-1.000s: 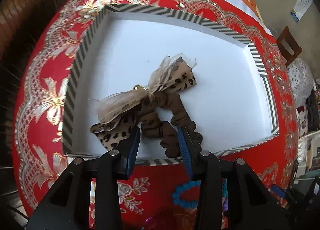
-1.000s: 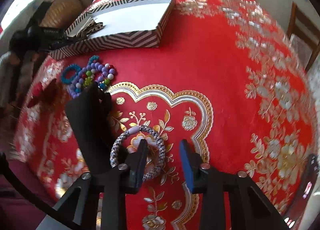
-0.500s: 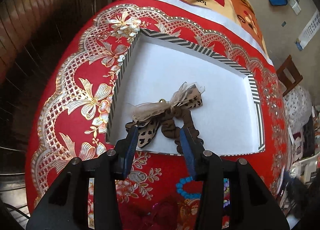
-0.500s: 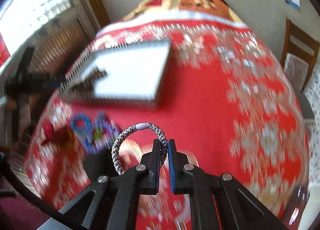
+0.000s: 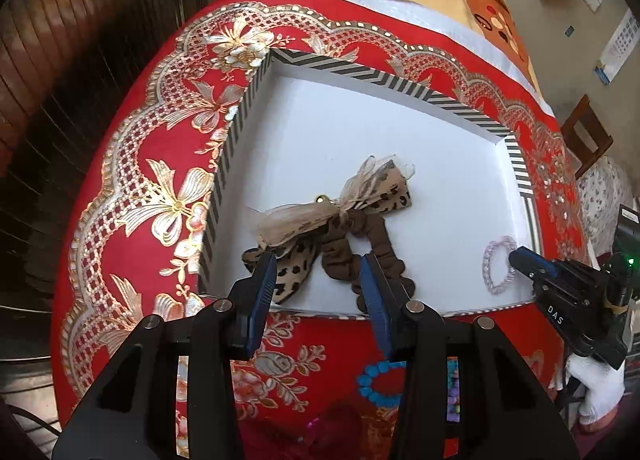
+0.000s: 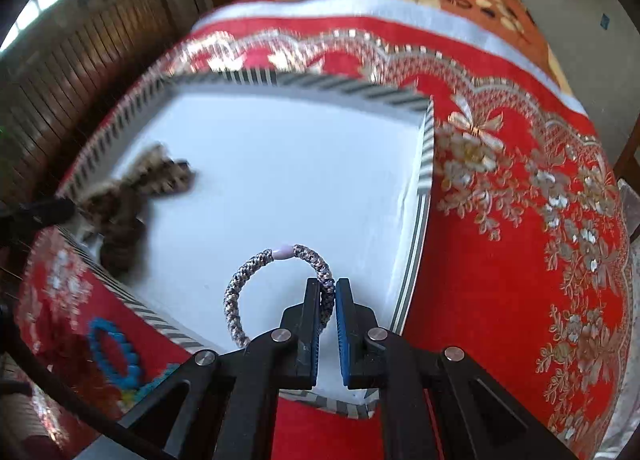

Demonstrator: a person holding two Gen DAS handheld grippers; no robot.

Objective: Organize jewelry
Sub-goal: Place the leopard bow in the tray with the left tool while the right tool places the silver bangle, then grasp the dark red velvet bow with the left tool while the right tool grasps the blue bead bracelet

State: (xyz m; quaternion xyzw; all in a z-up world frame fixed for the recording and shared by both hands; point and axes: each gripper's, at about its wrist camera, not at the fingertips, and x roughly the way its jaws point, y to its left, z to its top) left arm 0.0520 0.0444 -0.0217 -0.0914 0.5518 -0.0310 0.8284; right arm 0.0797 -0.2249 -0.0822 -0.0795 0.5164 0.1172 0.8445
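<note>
Our right gripper pinches the braided hair tie above the striped box; our left gripper is spread, with the leopard-bow scrunchie lying beyond its 2 jaws.

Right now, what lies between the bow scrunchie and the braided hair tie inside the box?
Nothing: bare white floor of the box separates the bow scrunchie from the braided hair tie, seen in the left wrist view.

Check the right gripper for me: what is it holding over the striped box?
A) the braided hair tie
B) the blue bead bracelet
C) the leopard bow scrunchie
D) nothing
A: the right gripper is shut on the braided hair tie, whose loop hangs over the white floor of the striped box, while the leopard bow scrunchie already lies inside.
</note>
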